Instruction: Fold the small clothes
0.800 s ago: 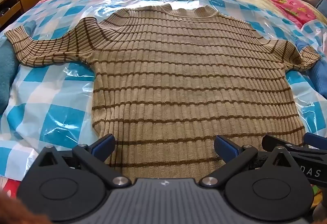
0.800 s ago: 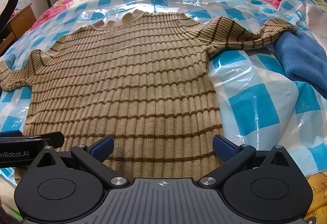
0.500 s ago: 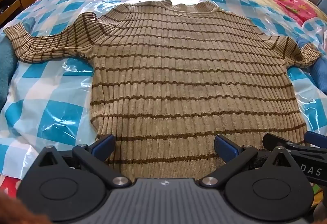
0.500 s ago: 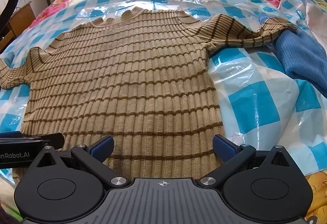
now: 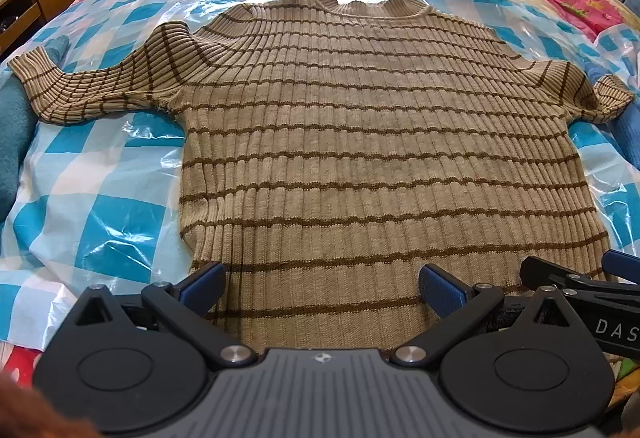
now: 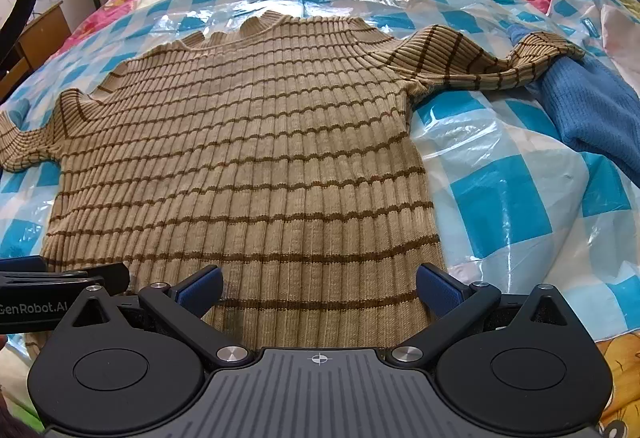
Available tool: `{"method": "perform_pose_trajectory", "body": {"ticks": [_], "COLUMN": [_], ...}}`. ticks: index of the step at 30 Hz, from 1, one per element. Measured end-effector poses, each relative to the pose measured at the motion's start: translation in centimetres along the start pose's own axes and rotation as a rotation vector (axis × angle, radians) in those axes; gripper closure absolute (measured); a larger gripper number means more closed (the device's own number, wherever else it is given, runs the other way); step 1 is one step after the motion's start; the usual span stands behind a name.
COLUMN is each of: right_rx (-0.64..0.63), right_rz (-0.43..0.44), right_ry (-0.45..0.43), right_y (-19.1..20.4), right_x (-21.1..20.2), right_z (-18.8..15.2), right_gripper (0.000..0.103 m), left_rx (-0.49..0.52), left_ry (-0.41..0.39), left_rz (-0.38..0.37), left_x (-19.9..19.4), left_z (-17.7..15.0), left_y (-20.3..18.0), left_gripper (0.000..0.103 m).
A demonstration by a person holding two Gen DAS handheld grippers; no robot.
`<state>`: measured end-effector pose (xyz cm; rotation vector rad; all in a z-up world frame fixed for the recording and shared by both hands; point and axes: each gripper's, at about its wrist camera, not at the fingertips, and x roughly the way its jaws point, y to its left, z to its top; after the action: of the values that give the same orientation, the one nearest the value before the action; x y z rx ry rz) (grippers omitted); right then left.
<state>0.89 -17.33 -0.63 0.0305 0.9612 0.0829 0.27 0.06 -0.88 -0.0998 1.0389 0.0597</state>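
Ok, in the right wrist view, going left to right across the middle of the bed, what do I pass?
Sweater's left sleeve → striped sweater body → bare checked plastic sheet → blue knit garment at the right edge.

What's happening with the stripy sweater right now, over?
Left gripper open, right gripper open, both at the hem. Striped sweater flat, unfolded, on checked plastic sheet. Right sleeve lies over blue garment.
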Motion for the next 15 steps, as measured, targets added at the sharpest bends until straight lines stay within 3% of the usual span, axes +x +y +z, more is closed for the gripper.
{"method": "perform_pose_trajectory", "body": {"ticks": [15], "right_rx": [-0.006], "right_rz": [0.008], "right_ry": [0.008], "right_y": [0.12], "right_x": [0.22], "right_z": [-0.41], "right_gripper": [0.0], "left_rx": [-0.001], "left_ry": [0.003], "left_rz": [0.003], "left_x": [0.17], "left_z": [-0.11], "left_y": [0.04], "left_gripper": [0.0]}}
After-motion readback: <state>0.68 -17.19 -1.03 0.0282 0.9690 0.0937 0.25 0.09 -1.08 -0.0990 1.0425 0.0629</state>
